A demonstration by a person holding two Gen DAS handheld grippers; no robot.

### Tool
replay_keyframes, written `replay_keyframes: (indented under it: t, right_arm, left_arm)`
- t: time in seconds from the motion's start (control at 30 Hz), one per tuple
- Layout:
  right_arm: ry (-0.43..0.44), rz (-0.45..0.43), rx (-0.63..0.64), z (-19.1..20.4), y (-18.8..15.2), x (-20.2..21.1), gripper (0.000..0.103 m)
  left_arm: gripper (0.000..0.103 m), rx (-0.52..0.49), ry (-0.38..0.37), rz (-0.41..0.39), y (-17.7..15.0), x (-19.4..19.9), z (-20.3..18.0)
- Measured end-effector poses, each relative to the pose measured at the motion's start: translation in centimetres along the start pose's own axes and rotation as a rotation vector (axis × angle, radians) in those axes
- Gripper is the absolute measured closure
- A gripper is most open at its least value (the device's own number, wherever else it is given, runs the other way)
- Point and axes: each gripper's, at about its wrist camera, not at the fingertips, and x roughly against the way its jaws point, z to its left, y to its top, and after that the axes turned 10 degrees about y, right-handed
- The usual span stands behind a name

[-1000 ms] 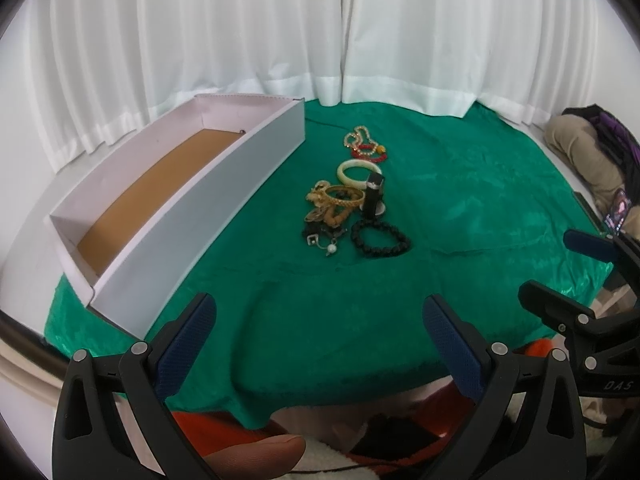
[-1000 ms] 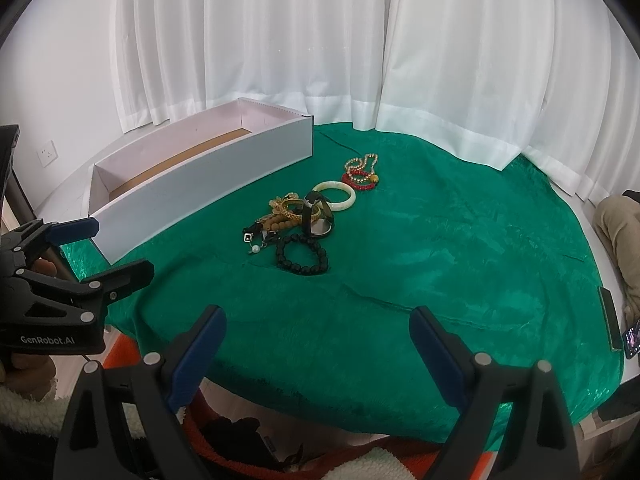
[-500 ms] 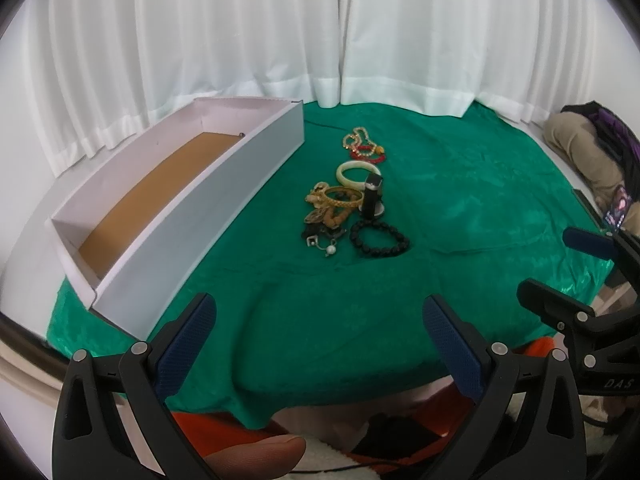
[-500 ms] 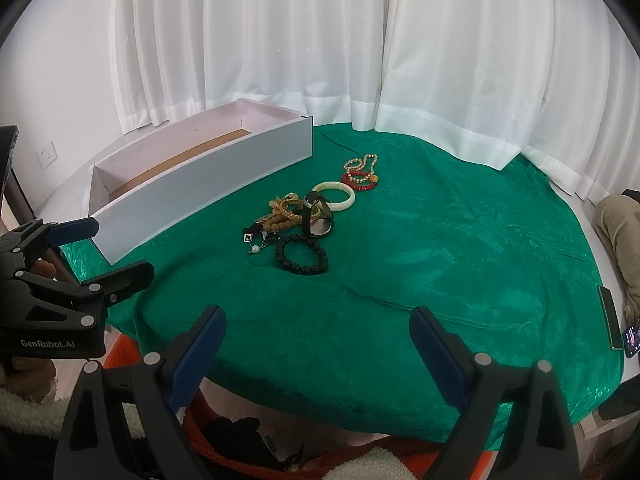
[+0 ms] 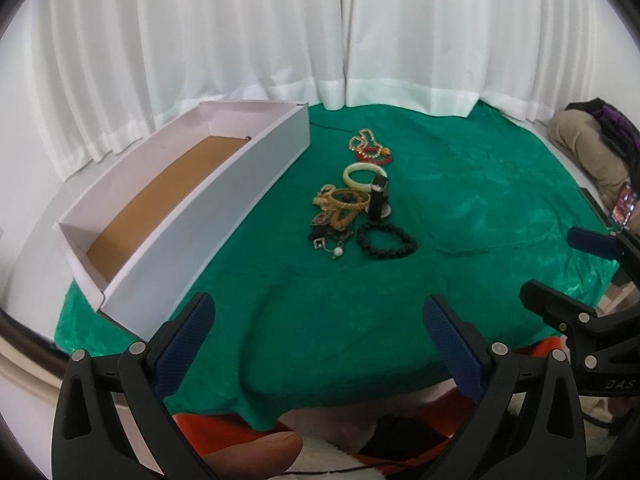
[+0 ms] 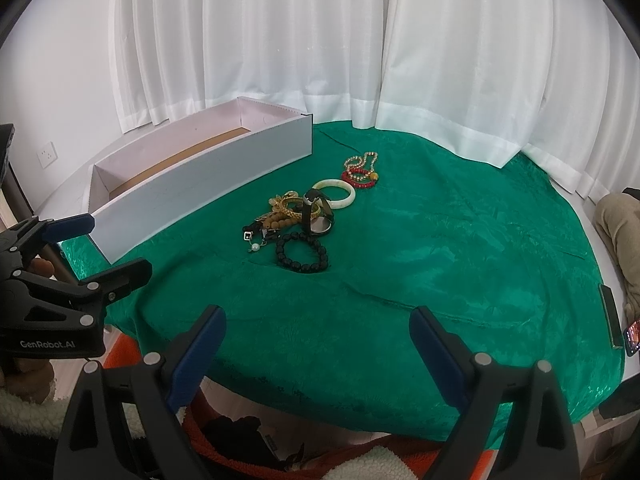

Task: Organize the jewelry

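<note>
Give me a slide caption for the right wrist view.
Open right gripper faces jewelry pile beside white box on green cloth.

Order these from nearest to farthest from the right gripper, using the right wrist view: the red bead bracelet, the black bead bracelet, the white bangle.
1. black bead bracelet: nearest the right gripper, at the near end of the pile.
2. white bangle: behind it, mid-pile.
3. red bead bracelet: farthest, toward the curtain.
</note>
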Motion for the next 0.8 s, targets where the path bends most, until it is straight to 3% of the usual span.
replay_keyframes:
  t: [0.27, 0.8]
  right_arm:
    - [0.002, -0.001, -0.002, 0.0, 0.1, 0.0, 0.008]
    - [0.012, 0.028, 0.01, 0.2, 0.8, -1.2, 0.008]
  left_arm:
    - [0.0, -0.018, -0.013, 0.015, 0.0, -0.4, -0.2]
    - [0.0, -0.003, 0.035, 0.066, 0.0, -1.9, 0.3]
